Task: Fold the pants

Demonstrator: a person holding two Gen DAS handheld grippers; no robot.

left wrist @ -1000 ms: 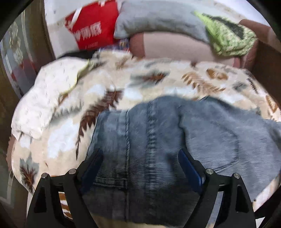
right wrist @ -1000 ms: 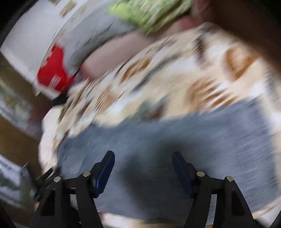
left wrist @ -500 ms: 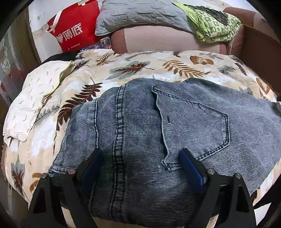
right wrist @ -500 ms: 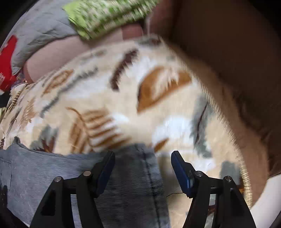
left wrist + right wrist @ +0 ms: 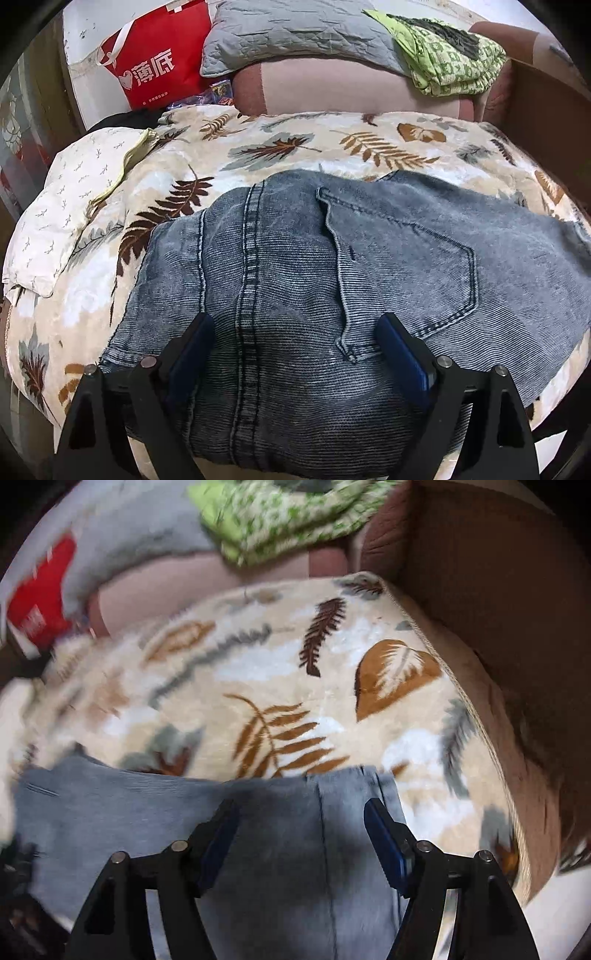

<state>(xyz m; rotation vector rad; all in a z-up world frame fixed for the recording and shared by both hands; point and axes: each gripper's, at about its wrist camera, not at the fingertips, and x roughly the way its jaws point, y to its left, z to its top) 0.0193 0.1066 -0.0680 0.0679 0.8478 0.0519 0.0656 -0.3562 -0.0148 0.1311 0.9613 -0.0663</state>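
Denim, one pair: faded blue-grey jeans (image 5: pixel 280 273) lie spread flat across the near half of a cream plush blanket printed with brown and grey leaves (image 5: pixel 295 147). A back pocket faces up right of the double-stitched centre seam; the cloth reaches the blanket's near edge and runs off to the right. In the right wrist view, which is blurred, the jeans (image 5: pixel 229 834) end at a seamed edge, with bare blanket (image 5: pixel 295 686) beyond it out to a corded hem on the right.

Two tools are in view. The left gripper (image 5: pixel 295 354) hangs over the seat with its jaws spread wide, pinching nothing. The right gripper (image 5: pixel 301 834) is released too, its jaws having just widened a little, over the seamed edge.

Farther off lie one white speckled pillow (image 5: pixel 70 206), one red carrier bag (image 5: pixel 155 62), one grey quilted cushion (image 5: pixel 295 37) and one green patterned cloth (image 5: pixel 450 62).
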